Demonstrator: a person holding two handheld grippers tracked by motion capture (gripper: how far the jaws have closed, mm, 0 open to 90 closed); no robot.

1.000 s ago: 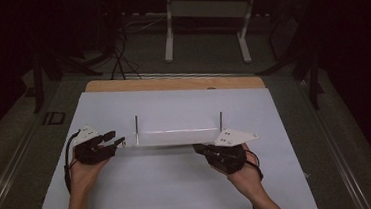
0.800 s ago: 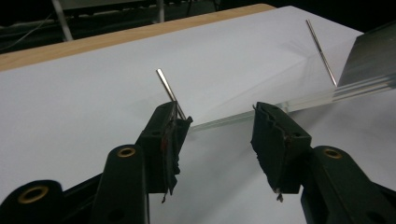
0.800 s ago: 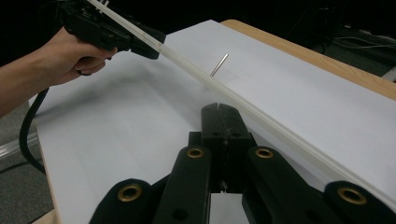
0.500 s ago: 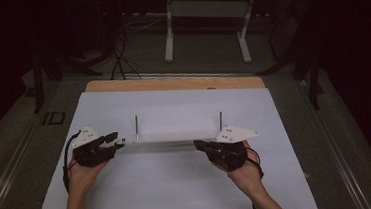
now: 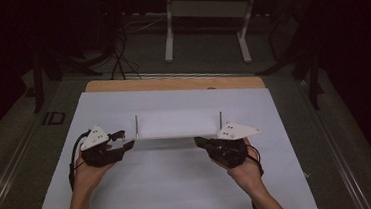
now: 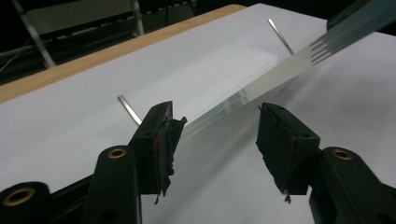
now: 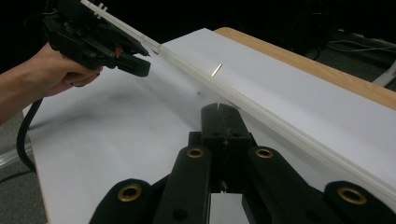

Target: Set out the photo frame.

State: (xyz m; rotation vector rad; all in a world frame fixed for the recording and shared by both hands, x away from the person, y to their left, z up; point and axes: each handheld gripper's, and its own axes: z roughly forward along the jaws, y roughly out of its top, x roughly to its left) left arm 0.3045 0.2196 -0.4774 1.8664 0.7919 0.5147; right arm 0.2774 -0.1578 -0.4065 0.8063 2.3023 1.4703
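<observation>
While the right gripper [image 5: 200,142] stays closed, the left gripper's [image 6: 215,122] jaws have just opened, the clear plate's [image 6: 261,79] end loose between them.

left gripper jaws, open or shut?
Open. In the left gripper view the left gripper has a wide gap between its jaws, which have just been opening; the clear strip ends between them, unclamped.

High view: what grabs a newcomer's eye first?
A clear acrylic plate with two thin metal pins sits mid-table on the white sheet. The left black two-jaw gripper, jaws just opening, stands open at the plate's left end; the right black gripper is shut near its right end.
</observation>
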